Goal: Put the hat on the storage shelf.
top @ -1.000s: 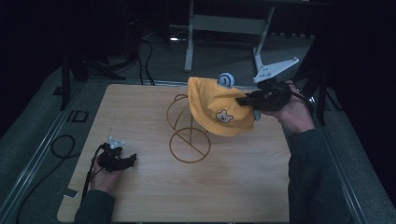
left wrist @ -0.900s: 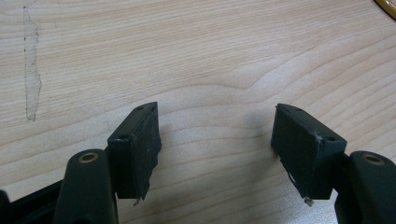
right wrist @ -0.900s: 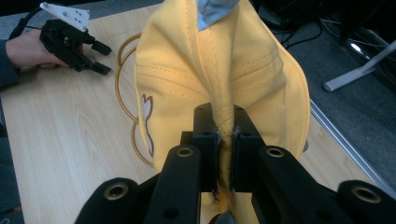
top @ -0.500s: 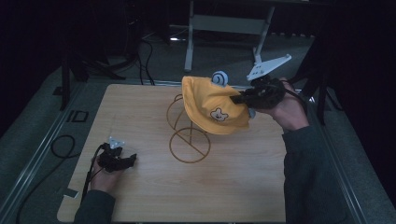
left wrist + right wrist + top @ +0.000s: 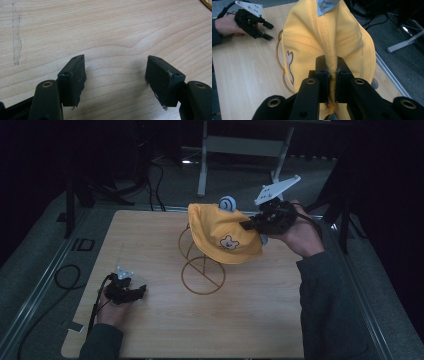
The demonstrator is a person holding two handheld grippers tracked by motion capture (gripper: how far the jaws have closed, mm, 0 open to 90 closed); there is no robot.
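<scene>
Over the wooden surface [image 5: 150,240], your yellow hat [image 5: 222,235] hangs draped on the wire stand [image 5: 200,270], just left of your right tongs [image 5: 248,225], which are clamped on a bunched fold of its brim. Your left tongs [image 5: 141,290] sit well apart from it, spread wide with nothing between, so the right hand's doing this one.

Pale wooden table [image 5: 150,245], wire stand [image 5: 202,275] upright at its middle.

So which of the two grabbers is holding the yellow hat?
The right gripper, pinching a fold of the yellow hat. The left gripper rests open on the table.
</scene>
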